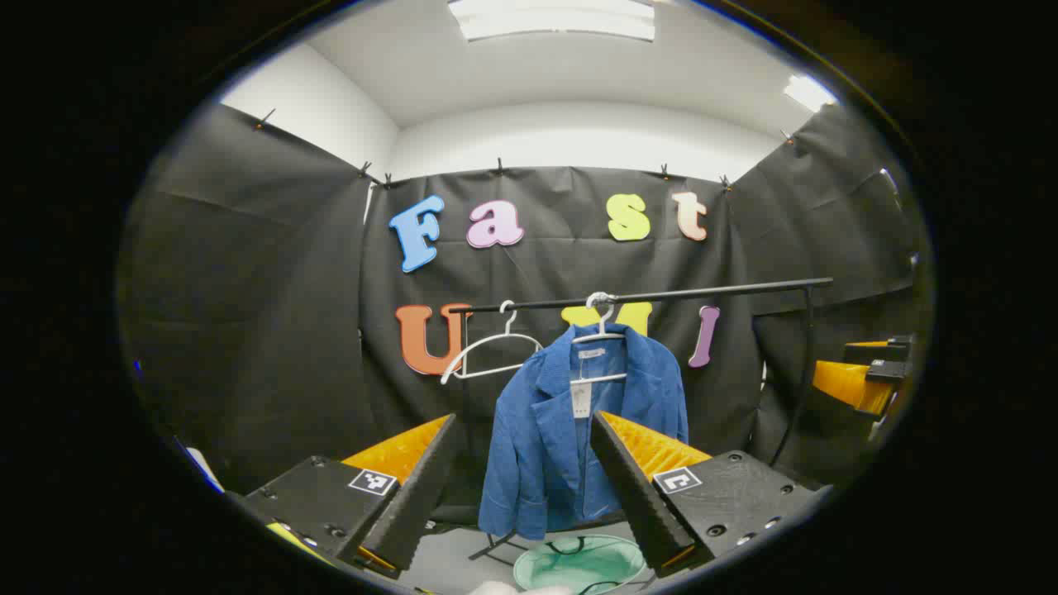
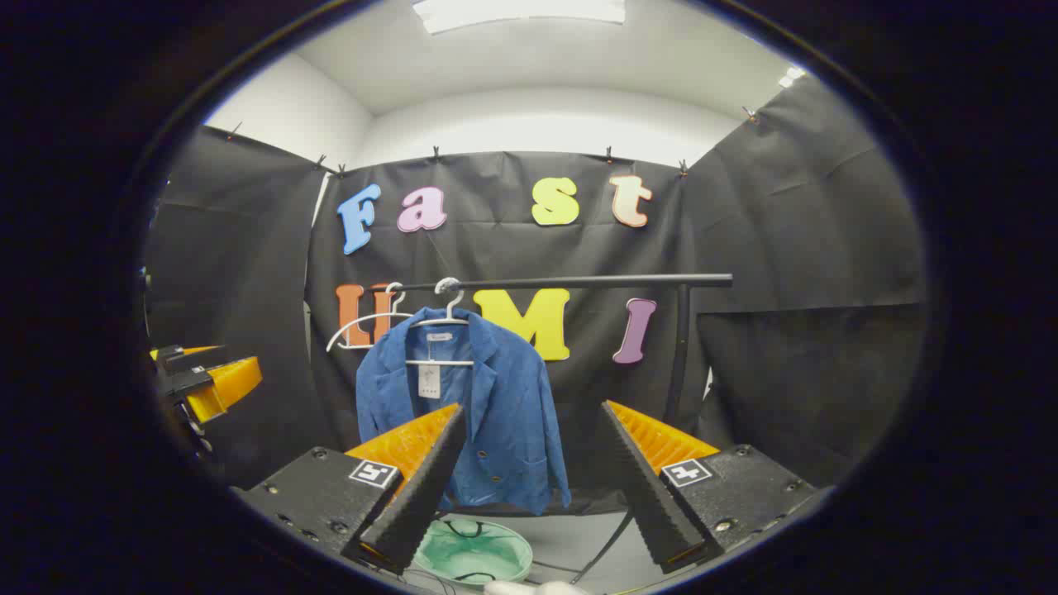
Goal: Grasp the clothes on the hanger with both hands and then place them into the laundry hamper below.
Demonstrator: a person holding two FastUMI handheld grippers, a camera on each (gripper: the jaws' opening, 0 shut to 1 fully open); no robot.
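In the left gripper view, the left gripper sits low in the frame, level and pointing straight ahead at the rack, its jaws spread wide with nothing between them. Past the fingers, at centre frame, a blue jacket hangs on a white hanger from a black rail; an empty white hanger hangs just left of it on the same rail. At bottom centre, below the jacket, lies the green laundry hamper, its mouth facing up. The other gripper shows at the far right edge.

In the right gripper view, the right gripper is likewise low and level, jaws spread, holding nothing. The jacket hangs left of centre here, and the hamper lies at bottom centre-left, well apart from both grippers.
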